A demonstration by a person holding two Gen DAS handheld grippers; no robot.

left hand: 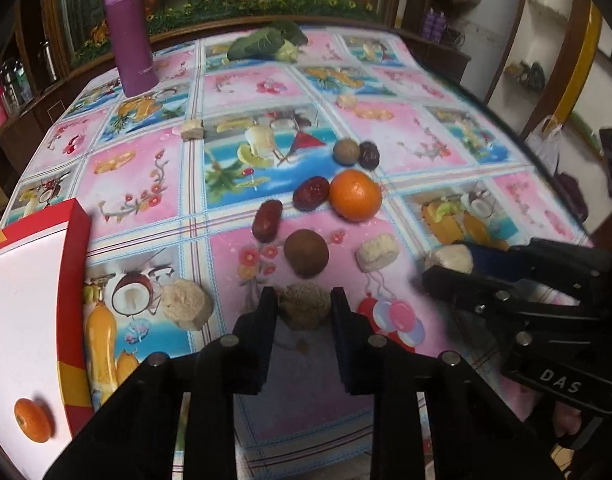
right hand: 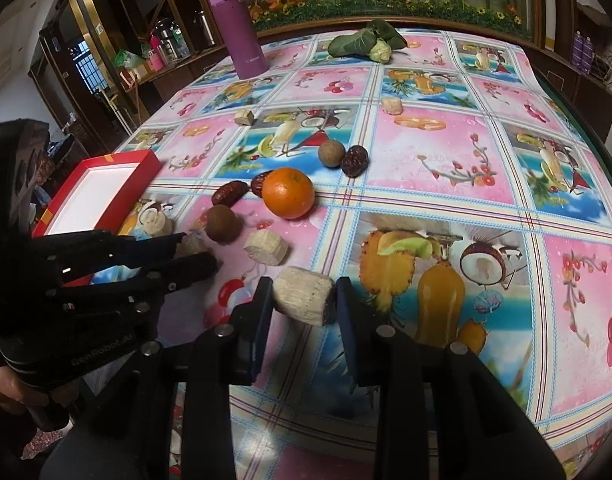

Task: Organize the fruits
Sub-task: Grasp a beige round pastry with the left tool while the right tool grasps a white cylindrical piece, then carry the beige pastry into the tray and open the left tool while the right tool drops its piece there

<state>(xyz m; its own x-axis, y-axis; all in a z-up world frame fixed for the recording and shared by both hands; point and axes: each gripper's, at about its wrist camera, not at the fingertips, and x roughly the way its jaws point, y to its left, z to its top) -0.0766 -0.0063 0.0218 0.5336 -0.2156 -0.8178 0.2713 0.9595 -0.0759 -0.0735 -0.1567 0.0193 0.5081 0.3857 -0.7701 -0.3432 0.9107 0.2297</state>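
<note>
Pointing steeply down, left claw (left hand: 303,306) and right claw (right hand: 304,300) each grip a pale chunk (right hand: 303,300).

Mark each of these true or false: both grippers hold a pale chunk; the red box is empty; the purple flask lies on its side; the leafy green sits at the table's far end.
1. Left gripper and right gripper each clamp a pale beige cut chunk. True.
2. The red-rimmed white box is empty. False: a small orange lies inside.
3. The purple cylindrical flask lies flat. False: it stands upright.
4. The green leafy vegetable sits at the far end. True.
</note>
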